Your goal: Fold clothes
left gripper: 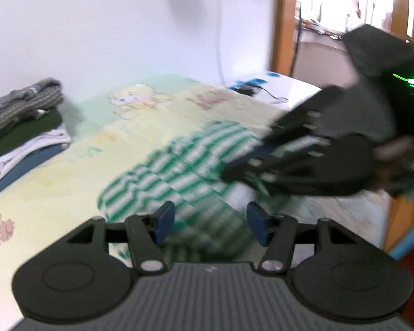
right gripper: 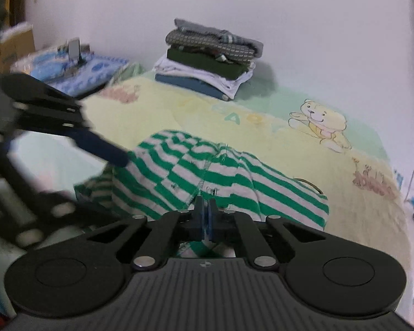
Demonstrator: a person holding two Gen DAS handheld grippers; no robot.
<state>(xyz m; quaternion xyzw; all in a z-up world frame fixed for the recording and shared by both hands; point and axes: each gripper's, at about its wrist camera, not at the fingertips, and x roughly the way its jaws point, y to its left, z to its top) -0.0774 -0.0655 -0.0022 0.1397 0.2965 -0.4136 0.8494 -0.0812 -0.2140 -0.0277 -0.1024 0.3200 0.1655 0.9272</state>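
While the right gripper (right gripper: 205,215) is pinching an edge of the green-and-white striped garment (right gripper: 207,176) with its jaws pressed together on the cloth, the left gripper (left gripper: 209,220) is hovering above the same garment with its jaws standing well apart and nothing between the blue pads (left gripper: 165,220).

Garment position: it is lying crumpled on the bed (right gripper: 262,127), roughly mid-sheet, bunched up rather than flat. A seam is running down through the stripes toward the right gripper's closed jaws. The sheet under it is pale yellow and green, printed with a cartoon bear (right gripper: 321,124).

From the left wrist view, the right gripper is sitting on the far right side of the garment, tips down at the cloth; that view is motion-blurred, so fine detail of the fabric is not readable there. From the right wrist view, the left gripper is coming in from the left edge, one blue pad lying just at the garment's near-left corner; whether it is touching the cloth I cannot tell.

Other items: a stack of folded clothes (right gripper: 209,58) is sitting at the far side of the bed against the white wall (right gripper: 289,27), well apart from the striped garment. A blue patterned pillow (right gripper: 77,71) is lying at the bed's far-left corner.
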